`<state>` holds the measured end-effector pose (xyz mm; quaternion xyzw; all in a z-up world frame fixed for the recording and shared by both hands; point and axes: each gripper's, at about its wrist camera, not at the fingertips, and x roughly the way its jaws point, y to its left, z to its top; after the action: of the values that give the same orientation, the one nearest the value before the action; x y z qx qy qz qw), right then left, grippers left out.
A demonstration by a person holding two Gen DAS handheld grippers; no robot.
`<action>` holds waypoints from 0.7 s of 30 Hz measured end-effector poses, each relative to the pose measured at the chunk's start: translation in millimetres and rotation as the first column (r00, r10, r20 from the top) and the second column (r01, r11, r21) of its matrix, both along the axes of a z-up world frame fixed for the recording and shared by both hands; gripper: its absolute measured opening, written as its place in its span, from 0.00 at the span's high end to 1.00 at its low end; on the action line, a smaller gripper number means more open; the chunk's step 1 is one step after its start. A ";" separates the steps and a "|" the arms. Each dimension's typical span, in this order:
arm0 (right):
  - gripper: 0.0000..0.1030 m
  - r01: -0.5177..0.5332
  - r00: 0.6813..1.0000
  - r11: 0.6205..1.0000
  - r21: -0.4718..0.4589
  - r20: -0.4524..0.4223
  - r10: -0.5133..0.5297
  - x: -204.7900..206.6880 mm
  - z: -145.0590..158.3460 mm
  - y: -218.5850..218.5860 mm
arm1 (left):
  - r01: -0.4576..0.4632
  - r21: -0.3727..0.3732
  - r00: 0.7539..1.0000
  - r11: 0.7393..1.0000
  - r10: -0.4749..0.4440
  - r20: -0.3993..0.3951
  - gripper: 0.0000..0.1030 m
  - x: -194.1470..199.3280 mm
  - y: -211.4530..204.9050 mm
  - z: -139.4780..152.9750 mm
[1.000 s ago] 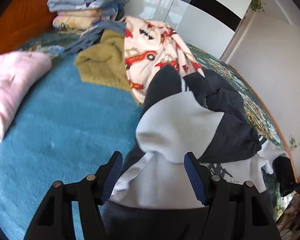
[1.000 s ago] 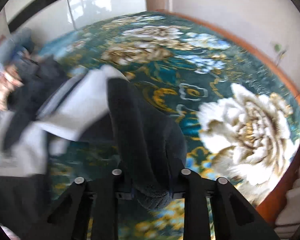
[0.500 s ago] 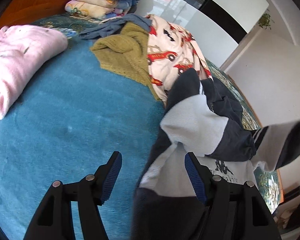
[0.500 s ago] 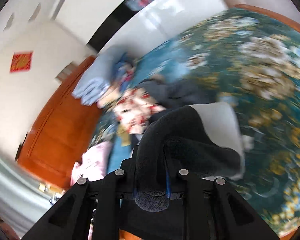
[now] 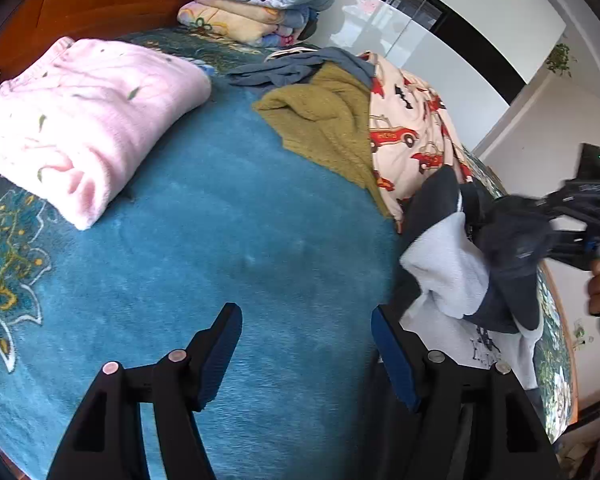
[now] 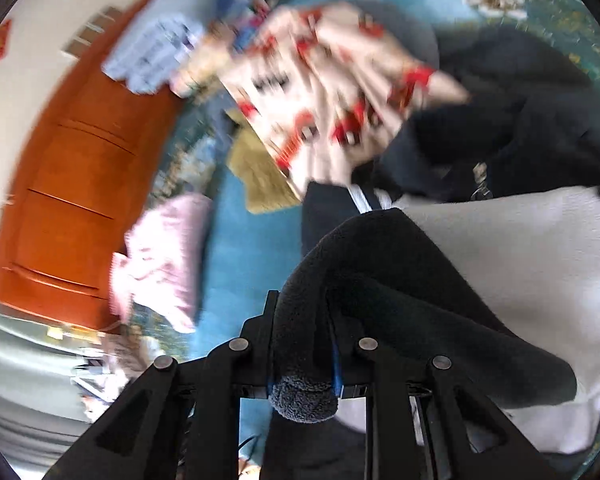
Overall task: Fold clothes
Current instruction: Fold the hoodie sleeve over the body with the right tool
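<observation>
Black-and-white sweatshirt (image 5: 456,256), at blue blanket's (image 5: 220,240) right edge beside car-print garment (image 5: 412,132); dark sleeve (image 6: 372,280) clamped in right gripper (image 6: 304,356), left gripper (image 5: 306,344) wide, empty; best carried across flat, cuff released squarely over body.

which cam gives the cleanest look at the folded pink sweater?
Left wrist. The pink sweater lies sharp and almost whole at upper left, folded on the blue blanket, apart from the open left gripper. The right wrist view shows it only as a small, motion-blurred pink patch at left, beyond the dark sleeve clamped in the right gripper.
</observation>
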<state>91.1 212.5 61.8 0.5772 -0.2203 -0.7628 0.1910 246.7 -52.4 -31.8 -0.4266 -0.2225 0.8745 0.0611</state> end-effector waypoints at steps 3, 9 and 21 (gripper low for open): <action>0.68 -0.028 0.999 0.999 0.037 0.029 0.027 -7.4 -24.1 -18.8 | 0.004 0.009 1.000 1.000 -0.004 0.010 0.31 -2.8 -4.1 -1.2; 0.48 -0.065 0.996 0.996 -0.065 -0.060 0.061 10.2 -12.9 -7.6 | 0.120 0.045 0.992 0.992 -0.119 -0.027 0.30 -23.6 25.4 9.7; 0.43 0.253 0.924 0.961 -0.116 -0.264 -0.275 144.1 -9.5 151.9 | 0.263 0.293 0.957 0.919 -0.288 0.042 0.34 -108.6 90.8 -7.1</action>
<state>235.2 364.4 52.3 0.4215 -0.2975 -0.8454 0.1385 138.1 38.4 -38.9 -0.4770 -0.2860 0.7972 0.2348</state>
